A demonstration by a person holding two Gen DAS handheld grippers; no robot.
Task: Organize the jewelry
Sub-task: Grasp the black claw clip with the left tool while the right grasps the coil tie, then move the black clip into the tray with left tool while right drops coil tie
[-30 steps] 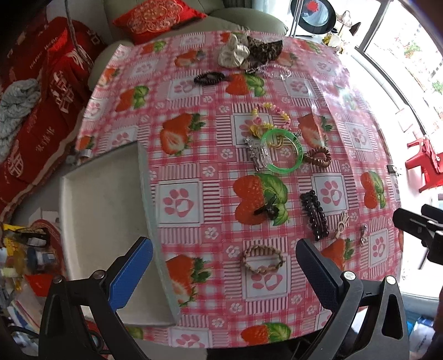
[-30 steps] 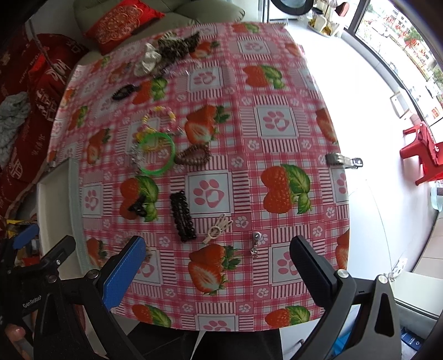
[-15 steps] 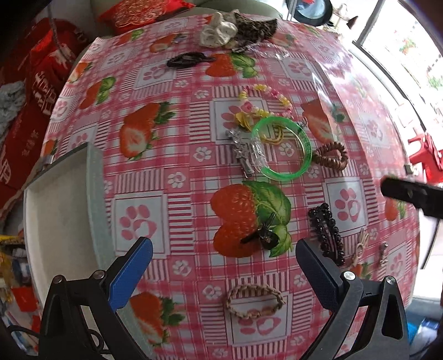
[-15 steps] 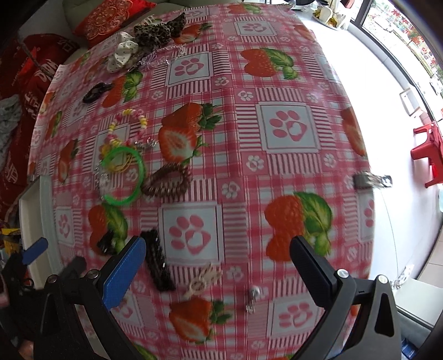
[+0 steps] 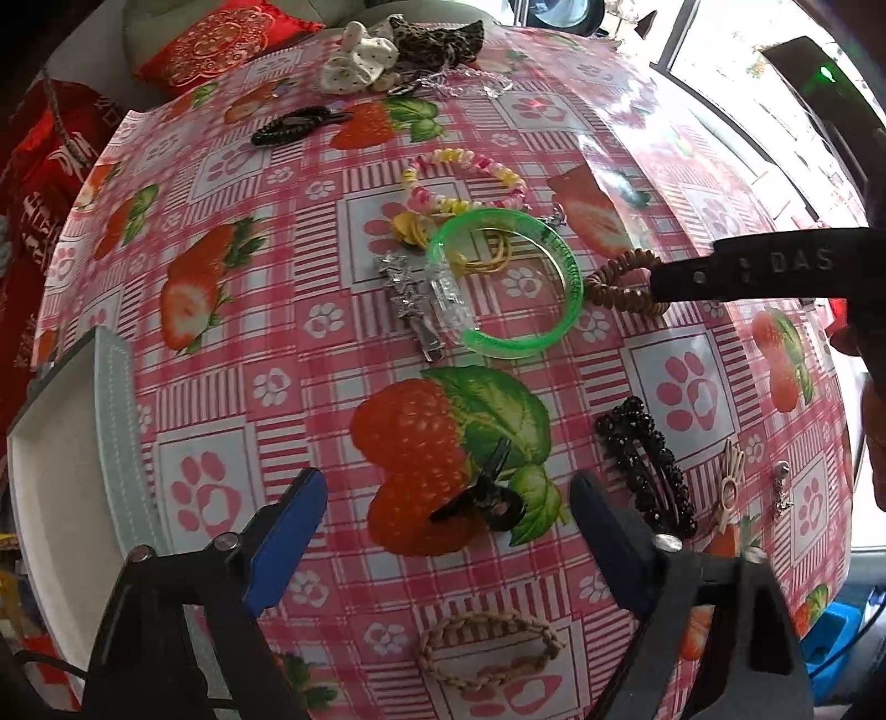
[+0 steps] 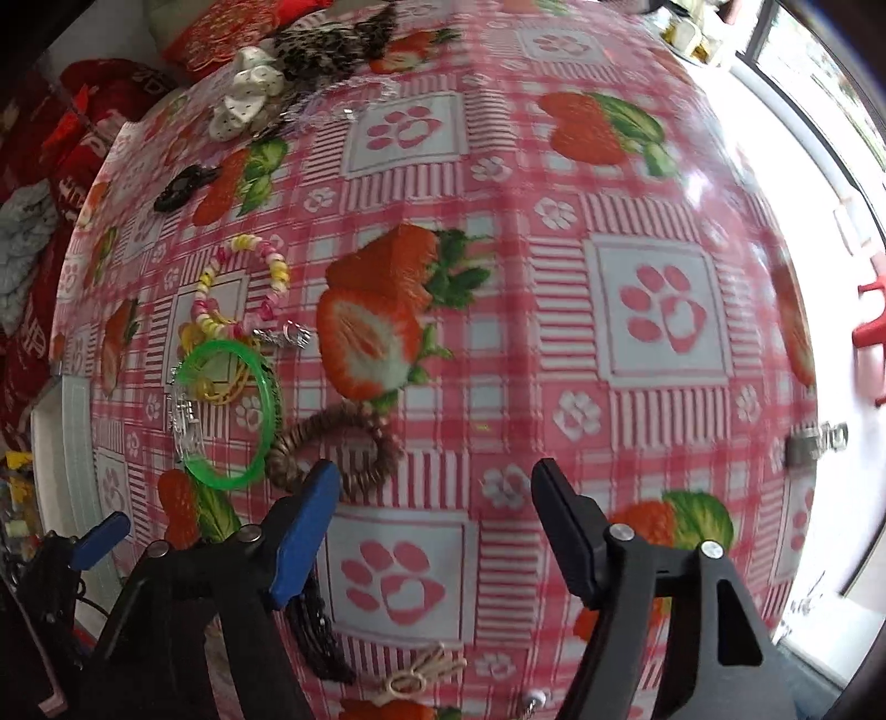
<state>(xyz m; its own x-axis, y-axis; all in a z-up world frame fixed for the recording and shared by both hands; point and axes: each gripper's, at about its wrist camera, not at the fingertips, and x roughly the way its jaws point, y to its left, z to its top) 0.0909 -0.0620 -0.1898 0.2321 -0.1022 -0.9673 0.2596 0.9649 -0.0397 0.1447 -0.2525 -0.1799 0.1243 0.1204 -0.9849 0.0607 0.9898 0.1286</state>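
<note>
Left gripper (image 5: 448, 498): jaws apart and just been closing, pointed steeply down over the pink strawberry-and-paw-print plastic tablecloth (image 5: 232, 310). Between its blue-padded fingers (image 5: 288, 531) lies a small black claw hair clip (image 5: 487, 493) on a printed strawberry; pads not touching it.

Right gripper (image 6: 437, 498): jaws also partly open and just been closing, pointing straight down. Its left pad sits at the near edge of a brown coiled spiral hair tie (image 6: 338, 443); contact cannot be told. Nothing else between the fingers but bare cloth.

Layout, left wrist view:
- translucent green plastic bangle (image 5: 570, 277) mid-table, just left of the brown tie, overlapping a silver glitter hair clip (image 5: 410, 299) and a yellow elastic band (image 5: 487, 260).
- pink-yellow-white beaded bracelet (image 5: 470, 166) just beyond the bangle.
- black beaded snap clip (image 5: 648, 465) right of the claw clip; a cream cut-out hair clip (image 5: 731, 487) and a small silver charm (image 5: 782, 487) further right.
- woven tan rope bracelet (image 5: 487, 648) at the near edge.
- black hair tie (image 5: 293, 127), white dotted scrunchie (image 5: 360, 61) and leopard-print scrunchie (image 5: 437, 39) at the far end.
- white open tray (image 5: 61, 476) off the table's left edge.
</note>
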